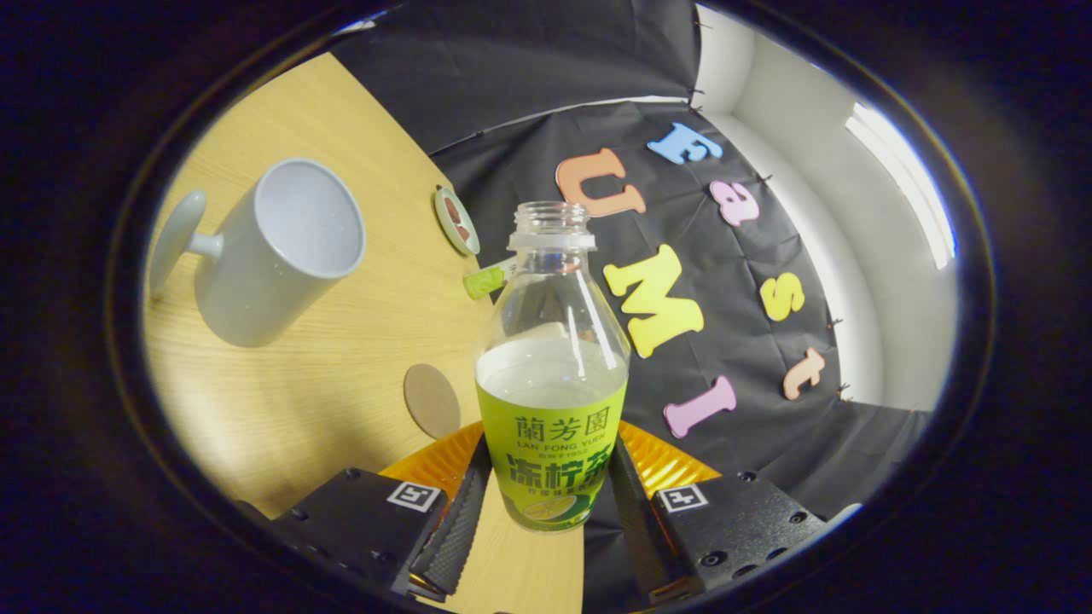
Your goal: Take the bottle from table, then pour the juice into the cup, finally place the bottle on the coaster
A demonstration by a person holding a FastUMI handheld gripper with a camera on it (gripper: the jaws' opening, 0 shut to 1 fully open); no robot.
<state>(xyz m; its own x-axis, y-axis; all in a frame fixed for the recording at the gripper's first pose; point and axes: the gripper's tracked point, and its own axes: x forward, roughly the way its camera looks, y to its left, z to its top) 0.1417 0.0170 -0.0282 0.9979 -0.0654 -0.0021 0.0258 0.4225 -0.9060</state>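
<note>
Bottle [551,375] seated between the fingers of the gripper [546,512], both pads pressed against the labelled lower body, so clenched on the bottle. Cap absent, neck open. Liquid level at roughly the top of the label; clear glass above it.

Tilted horizon: table [341,401] slanting across the view, suggesting the bottle raised off the surface and leaned toward the cup side. Contact between bottle base and table not determinable, base hidden behind the fingers.

Cup [277,247] ahead of the fingers and well off to the left, standing on the table, handle pointing away from the bottle. Interior pale, no juice discernible inside. Bottle mouth not over the cup rim; clear gap between the two.

Coaster [431,399], judged to be the flat round brown disc, lying on the table just ahead of the left finger, bare. Small round lid-like item [456,221] and a green cylindrical piece [486,280] farther ahead near the table edge, beside the bottle neck; identity uncertain.

Progress, as a judgement:
- Step one, taking the bottle: done or nearly done, grasp secured.
- Step two, pouring: not yet begun; requires carrying the mouth over the cup and tipping further.
- Step three, placing on the coaster: pending.
</note>
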